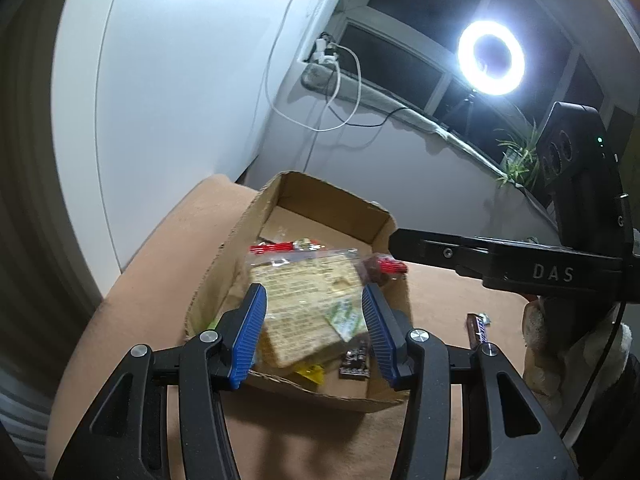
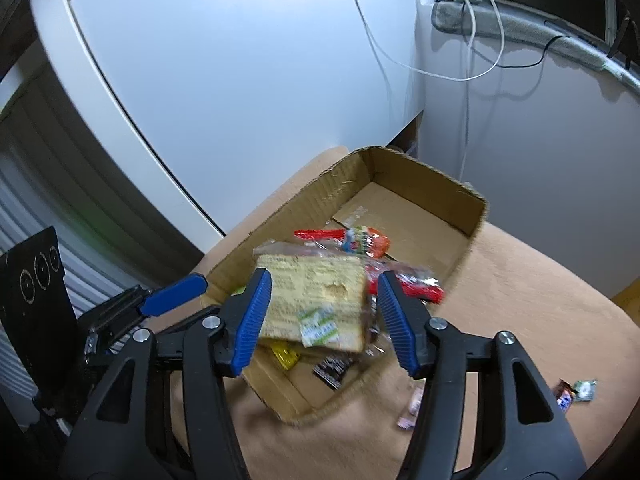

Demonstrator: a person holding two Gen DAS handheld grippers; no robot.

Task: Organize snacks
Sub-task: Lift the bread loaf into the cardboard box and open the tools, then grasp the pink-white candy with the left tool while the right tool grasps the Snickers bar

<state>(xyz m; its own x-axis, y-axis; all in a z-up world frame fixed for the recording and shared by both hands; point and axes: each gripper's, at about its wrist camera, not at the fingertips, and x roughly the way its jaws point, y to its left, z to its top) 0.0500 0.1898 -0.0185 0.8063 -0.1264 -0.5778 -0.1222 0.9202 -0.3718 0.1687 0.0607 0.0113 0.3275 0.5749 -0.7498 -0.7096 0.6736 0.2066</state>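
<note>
The box (image 2: 404,196) sits open on the tan table (image 2: 540,312), with the bagged bread (image 2: 316,300) on top of small candies like the red pack (image 2: 420,286). The bread looks light, squishy and crinkly-slick, so probably best pinched at the bag's edge. Both the left gripper (image 1: 314,332) and right gripper (image 2: 324,320) are spread wide, holding nothing. A chocolate bar (image 1: 478,328) lies outside the box.

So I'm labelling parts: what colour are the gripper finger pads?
Blue, ribbed pads on black arms; the right wrist view shows them best.
</note>
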